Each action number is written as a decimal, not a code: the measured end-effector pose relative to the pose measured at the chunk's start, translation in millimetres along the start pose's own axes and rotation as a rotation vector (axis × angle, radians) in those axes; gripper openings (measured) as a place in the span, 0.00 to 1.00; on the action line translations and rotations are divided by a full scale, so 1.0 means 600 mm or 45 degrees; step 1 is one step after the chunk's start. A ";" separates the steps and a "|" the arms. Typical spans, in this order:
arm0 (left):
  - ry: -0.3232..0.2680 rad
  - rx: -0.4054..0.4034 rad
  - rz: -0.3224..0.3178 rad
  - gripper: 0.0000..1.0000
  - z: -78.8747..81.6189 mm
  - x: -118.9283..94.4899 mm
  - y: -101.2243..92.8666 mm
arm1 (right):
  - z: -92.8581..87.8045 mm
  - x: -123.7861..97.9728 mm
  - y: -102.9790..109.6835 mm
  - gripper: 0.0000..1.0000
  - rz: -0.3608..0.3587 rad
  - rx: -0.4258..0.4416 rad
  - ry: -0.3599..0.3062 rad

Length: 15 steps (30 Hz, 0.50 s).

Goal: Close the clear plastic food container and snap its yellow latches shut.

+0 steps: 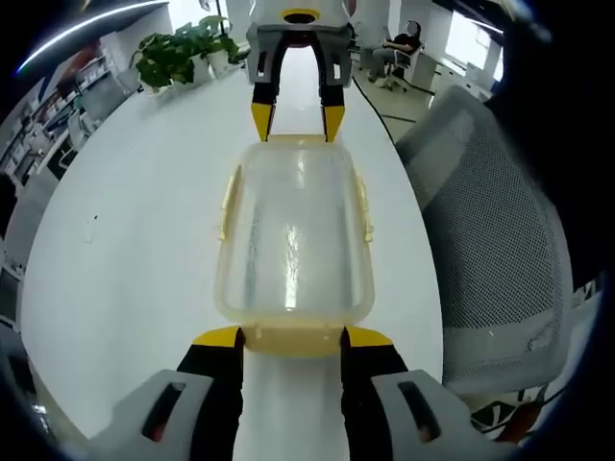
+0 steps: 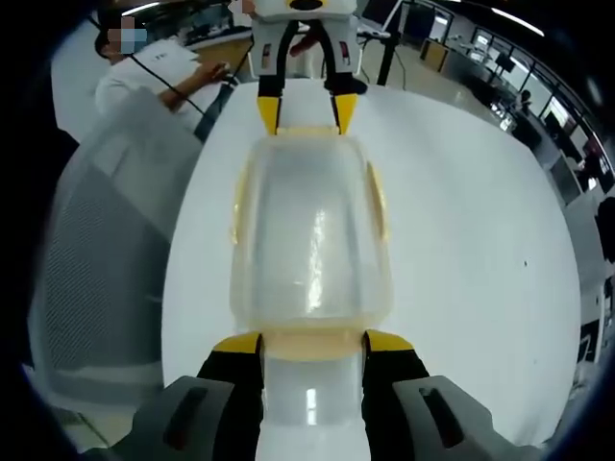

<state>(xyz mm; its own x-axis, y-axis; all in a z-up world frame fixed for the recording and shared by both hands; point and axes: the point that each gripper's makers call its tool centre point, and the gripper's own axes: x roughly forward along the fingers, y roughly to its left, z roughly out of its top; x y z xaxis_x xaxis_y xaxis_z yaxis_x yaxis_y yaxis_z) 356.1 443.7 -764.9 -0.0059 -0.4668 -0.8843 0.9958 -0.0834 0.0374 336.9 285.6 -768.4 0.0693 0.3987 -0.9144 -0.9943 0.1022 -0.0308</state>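
The clear plastic container (image 1: 293,230) (image 2: 309,230) lies lengthwise on the white table (image 1: 125,240) with its lid on top. Yellow side latches (image 1: 231,197) (image 2: 378,197) run along its long edges; whether they are snapped down I cannot tell. My left gripper (image 1: 293,338) is open at the near end, and its yellow-tipped jaws flank the yellow end latch (image 1: 293,342). My right gripper (image 1: 298,123) faces it at the far end, also open. In the right gripper view that gripper (image 2: 312,346) brackets the other end latch (image 2: 312,344), with the left gripper (image 2: 307,113) opposite.
A grey mesh chair (image 1: 500,250) (image 2: 106,269) stands close against the table edge beside the container. A black cable (image 1: 384,115) runs across the table. Potted plants (image 1: 178,53) sit at one end of the table. A person (image 2: 144,67) sits at its other end.
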 end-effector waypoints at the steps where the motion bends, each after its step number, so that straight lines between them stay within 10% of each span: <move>1: 0.001 0.000 -0.002 0.38 0.001 0.002 0.000 | -0.002 0.000 0.000 0.39 0.002 0.003 -0.002; 15: 0.009 0.009 -0.019 0.39 0.030 0.030 -0.001 | -0.042 -0.006 0.002 0.39 0.012 0.025 -0.002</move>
<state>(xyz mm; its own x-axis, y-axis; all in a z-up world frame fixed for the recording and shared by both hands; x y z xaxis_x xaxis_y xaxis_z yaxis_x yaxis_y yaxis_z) 353.7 419.6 -772.3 -0.0198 -0.4593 -0.8881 0.9950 -0.0963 0.0277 333.2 261.5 -775.2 0.0602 0.4014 -0.9139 -0.9932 0.1159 -0.0145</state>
